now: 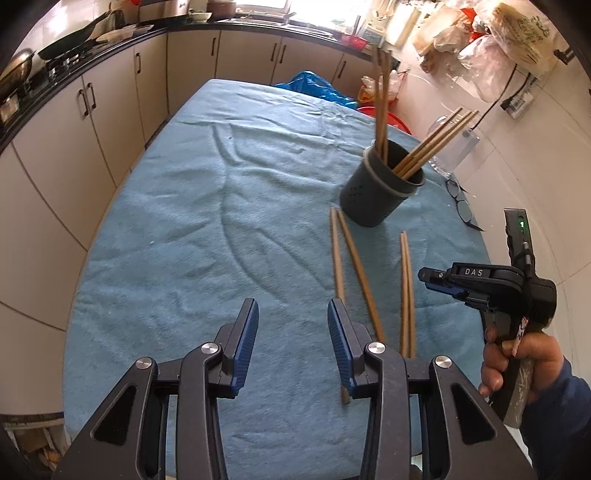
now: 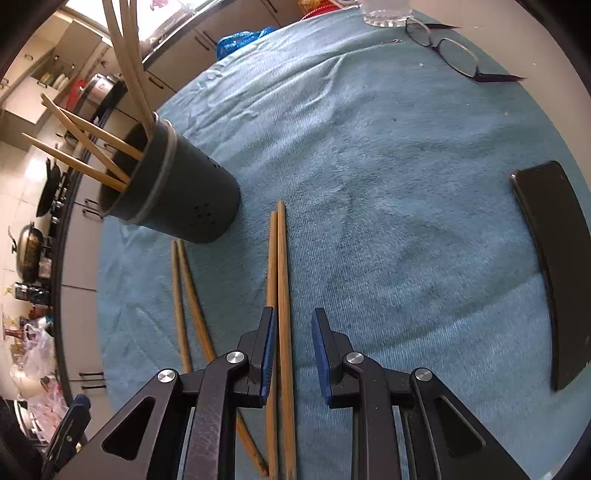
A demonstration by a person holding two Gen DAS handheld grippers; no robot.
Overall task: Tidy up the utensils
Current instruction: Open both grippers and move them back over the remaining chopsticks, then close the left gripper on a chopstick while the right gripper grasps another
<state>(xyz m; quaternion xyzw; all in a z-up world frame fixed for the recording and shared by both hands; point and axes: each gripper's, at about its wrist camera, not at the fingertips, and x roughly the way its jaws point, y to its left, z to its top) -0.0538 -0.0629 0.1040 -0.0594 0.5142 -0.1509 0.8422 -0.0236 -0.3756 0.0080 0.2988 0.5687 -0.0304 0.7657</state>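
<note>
A dark grey utensil holder (image 1: 380, 190) stands on the blue cloth and holds several wooden chopsticks (image 1: 432, 147); it also shows in the right wrist view (image 2: 184, 199). Two pairs of chopsticks lie on the cloth: a splayed pair (image 1: 351, 266) (image 2: 184, 295) and a parallel pair (image 1: 407, 291) (image 2: 279, 277). My left gripper (image 1: 293, 341) is open and empty, just left of the splayed pair. My right gripper (image 2: 293, 354) is open, low over the parallel pair, with one chopstick between its jaws. It shows from the side in the left wrist view (image 1: 439, 280).
The table with the blue cloth (image 1: 207, 206) has eyeglasses (image 2: 450, 51), a clear glass (image 2: 386, 13) and a black phone (image 2: 557, 266) on its right side. Kitchen cabinets with pans on the counter (image 1: 74, 40) run along the left. Bags hang at the wall (image 1: 517, 33).
</note>
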